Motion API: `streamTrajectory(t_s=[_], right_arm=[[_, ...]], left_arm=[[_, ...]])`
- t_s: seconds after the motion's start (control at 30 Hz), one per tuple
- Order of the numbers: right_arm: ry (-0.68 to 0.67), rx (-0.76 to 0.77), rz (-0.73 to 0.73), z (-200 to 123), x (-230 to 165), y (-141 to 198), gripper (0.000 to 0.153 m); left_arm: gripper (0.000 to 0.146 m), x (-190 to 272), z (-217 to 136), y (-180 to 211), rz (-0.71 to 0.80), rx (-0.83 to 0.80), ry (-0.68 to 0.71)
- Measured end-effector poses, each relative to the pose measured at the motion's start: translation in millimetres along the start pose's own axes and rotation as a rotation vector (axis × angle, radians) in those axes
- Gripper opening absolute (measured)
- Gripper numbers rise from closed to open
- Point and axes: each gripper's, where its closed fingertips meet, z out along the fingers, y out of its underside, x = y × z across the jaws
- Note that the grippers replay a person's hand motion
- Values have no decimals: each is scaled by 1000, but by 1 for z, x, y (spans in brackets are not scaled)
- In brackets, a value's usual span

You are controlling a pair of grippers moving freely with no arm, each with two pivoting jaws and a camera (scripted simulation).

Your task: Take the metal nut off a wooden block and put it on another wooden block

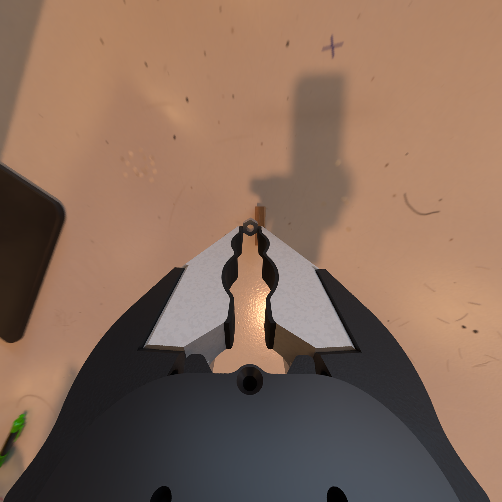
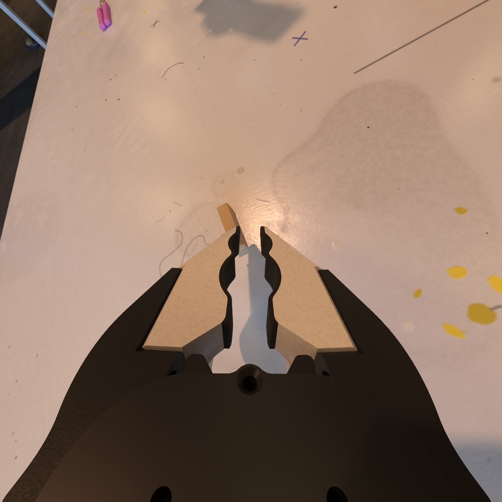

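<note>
In the left wrist view, my left gripper point(image 1: 250, 230) is shut on the small grey metal nut point(image 1: 250, 226), pinched between its fingertips with the hole facing the camera. A thin brown wooden block point(image 1: 259, 215) lies on the table below and just beyond the tips, partly hidden by them. In the right wrist view, my right gripper point(image 2: 250, 234) is open and empty above the table. A light wooden block point(image 2: 227, 216) lies beside its left fingertip point(image 2: 235, 236), partly hidden under that finger.
A black rectangular object point(image 1: 25, 252) lies at the left edge and a green item point(image 1: 15, 432) at the lower left in the left wrist view. In the right wrist view a pink object point(image 2: 103, 15) lies far off, the table edge point(image 2: 24, 130) runs down the left, and yellow spots point(image 2: 480, 312) mark the right.
</note>
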Motion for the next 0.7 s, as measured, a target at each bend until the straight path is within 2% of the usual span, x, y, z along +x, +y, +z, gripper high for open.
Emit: streamTrajectory(t_s=[0.17, 0.3, 0.5, 0.6, 0.7], right_arm=[[23, 23, -13, -2, 1, -3, 17], [40, 62, -16, -6, 2, -7, 18], [71, 88, -48, -9, -4, -7, 19], [82, 91, -47, -12, -8, -3, 19], [102, 95, -50, -17, -11, -2, 19]], left_arm=[[10, 25, -33, -51, 75, 95, -11], [10, 71, -28, -105, 187, 166, 66], [10, 166, 20, -178, 244, 312, 297], [10, 211, 54, -204, 272, 330, 380], [10, 239, 84, -220, 259, 328, 401]])
